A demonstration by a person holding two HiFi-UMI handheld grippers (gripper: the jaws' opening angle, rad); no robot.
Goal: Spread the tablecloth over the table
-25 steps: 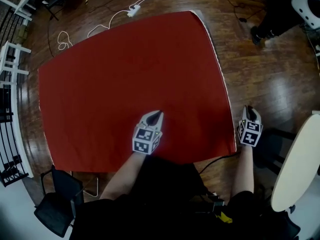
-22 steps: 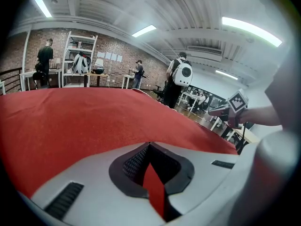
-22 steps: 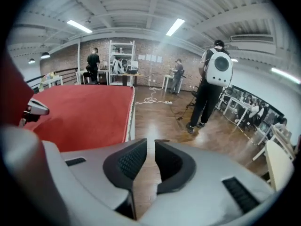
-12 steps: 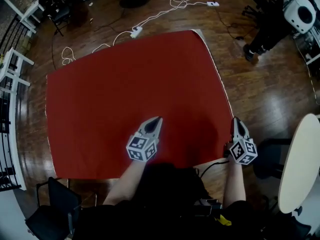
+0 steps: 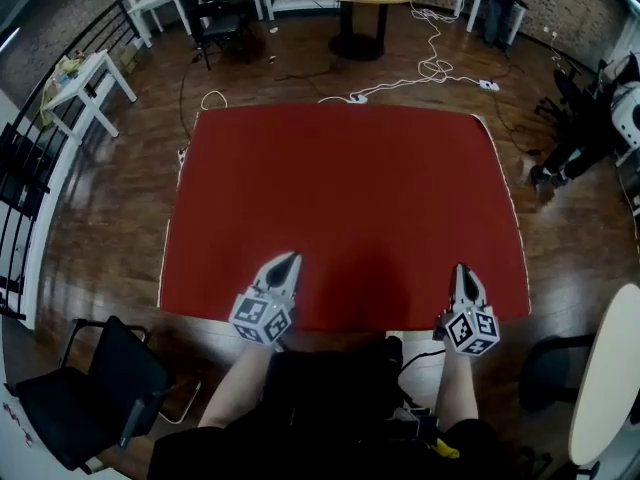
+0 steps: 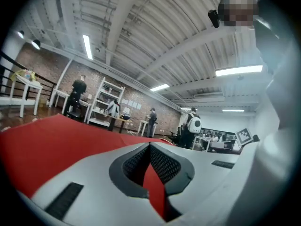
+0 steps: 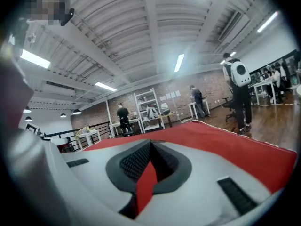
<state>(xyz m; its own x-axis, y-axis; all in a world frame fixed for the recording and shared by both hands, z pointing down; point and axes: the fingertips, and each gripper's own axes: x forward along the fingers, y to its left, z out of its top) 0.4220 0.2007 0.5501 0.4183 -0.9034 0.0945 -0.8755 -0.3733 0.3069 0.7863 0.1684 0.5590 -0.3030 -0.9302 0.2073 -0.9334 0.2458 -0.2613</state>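
I have both grippers at the near edge of the red tablecloth (image 5: 340, 198). It lies smooth and flat as a broad rectangle over the table, which it hides, and its far corners are slightly rounded. My left gripper (image 5: 291, 259) has its grey jaws together on the cloth, and the left gripper view shows a thin red fold pinched between the black cross-hatched pads (image 6: 136, 164). My right gripper (image 5: 462, 269), by the near right corner, is likewise clamped on a red sliver of fabric. Glossy dark wooden floor (image 5: 100, 228) surrounds everything. 1 black chair (image 5: 90, 393) stands near left, and white cables (image 5: 430, 68) snake beyond the far edge.
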